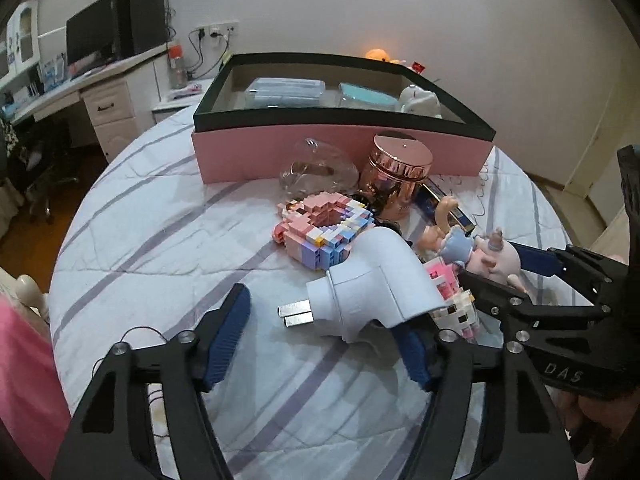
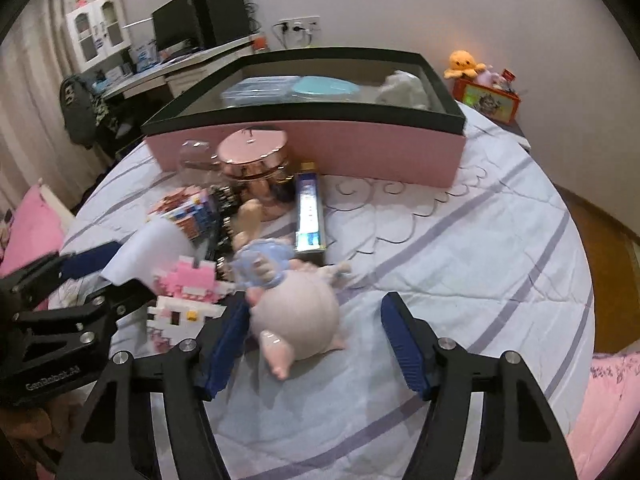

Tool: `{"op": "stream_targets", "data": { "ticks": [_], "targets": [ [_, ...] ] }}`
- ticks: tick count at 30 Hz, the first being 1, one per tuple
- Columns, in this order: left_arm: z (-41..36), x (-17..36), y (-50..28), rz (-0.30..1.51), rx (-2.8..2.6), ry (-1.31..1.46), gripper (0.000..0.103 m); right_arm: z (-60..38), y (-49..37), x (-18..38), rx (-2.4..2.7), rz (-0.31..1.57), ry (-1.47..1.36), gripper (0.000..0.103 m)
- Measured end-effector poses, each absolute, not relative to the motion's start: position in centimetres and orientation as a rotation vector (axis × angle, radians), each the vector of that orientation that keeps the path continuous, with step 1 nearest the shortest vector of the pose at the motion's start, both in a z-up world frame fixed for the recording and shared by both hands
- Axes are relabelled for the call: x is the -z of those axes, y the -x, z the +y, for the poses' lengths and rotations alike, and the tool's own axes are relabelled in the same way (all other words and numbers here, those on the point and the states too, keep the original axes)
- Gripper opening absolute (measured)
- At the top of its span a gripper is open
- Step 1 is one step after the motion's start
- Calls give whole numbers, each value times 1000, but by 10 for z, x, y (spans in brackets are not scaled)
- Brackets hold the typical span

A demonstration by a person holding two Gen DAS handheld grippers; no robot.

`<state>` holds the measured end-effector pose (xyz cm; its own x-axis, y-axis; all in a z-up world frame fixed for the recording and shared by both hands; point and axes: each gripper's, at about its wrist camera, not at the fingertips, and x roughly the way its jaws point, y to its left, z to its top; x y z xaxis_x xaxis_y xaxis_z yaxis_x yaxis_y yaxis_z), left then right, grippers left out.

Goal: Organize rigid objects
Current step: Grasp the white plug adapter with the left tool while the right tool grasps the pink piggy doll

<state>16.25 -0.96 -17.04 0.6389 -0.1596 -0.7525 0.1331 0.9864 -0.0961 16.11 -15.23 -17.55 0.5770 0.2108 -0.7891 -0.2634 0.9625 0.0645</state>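
A white elbow-shaped plug adapter [image 1: 372,280] lies on the striped bedsheet between the fingers of my left gripper [image 1: 320,344]. It sits close against the right pad, while the left pad stands well clear, so the gripper is open. A pale pink pig doll in a blue dress [image 2: 296,308] lies between the fingers of my right gripper [image 2: 316,344]. The left pad is beside its flank and the right pad is apart from it, so this gripper is open too. The pink box with a black rim [image 1: 340,152] stands behind the pile.
A rose-gold jar [image 1: 396,172], a clear glass piece [image 1: 316,172], a pastel block model [image 1: 324,228], a pink-and-white block figure [image 2: 188,300] and a long blue carton [image 2: 310,212] crowd the sheet. The box holds plastic cases and a white plush. A desk stands at the far left.
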Motion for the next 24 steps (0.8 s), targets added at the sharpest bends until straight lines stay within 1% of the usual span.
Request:
{"op": "stream_targets", "data": {
  "ticks": [1,2,3,4,5,6,7,8,9,10,14,24],
  "targets": [
    [-9,171,-165,860,138,26,89,-155,-162,176,-282,910,51,68],
    [-7,172,-167,857,124,27,94,-157,-164,176,-286,913,42,68],
    [-5,173,-169,858,140,42,93,-158,-165,176,-289,915,41,66],
    [-3,174,-171,862,157,59,91,-157,-167,175,-298,908,43,64],
    [-2,175,-173,866,180,77,84,-157,-168,175,-310,906,38,60],
    [-2,175,-174,868,209,94,80,-156,-168,175,-329,910,29,52],
    [-2,175,-174,868,238,106,69,-155,-168,175,-344,912,23,45],
    [-4,175,-172,867,255,109,59,-154,-167,175,-350,911,25,42],
    [-7,174,-170,867,279,110,53,-152,-166,175,-348,908,27,42],
    [-9,173,-169,868,275,101,51,-152,-165,176,-347,910,18,42],
    [-5,168,-164,864,285,117,48,-160,-160,175,-360,920,-38,42],
    [8,160,-151,845,268,131,47,-174,-148,168,-350,920,-100,42]
  ]
}}
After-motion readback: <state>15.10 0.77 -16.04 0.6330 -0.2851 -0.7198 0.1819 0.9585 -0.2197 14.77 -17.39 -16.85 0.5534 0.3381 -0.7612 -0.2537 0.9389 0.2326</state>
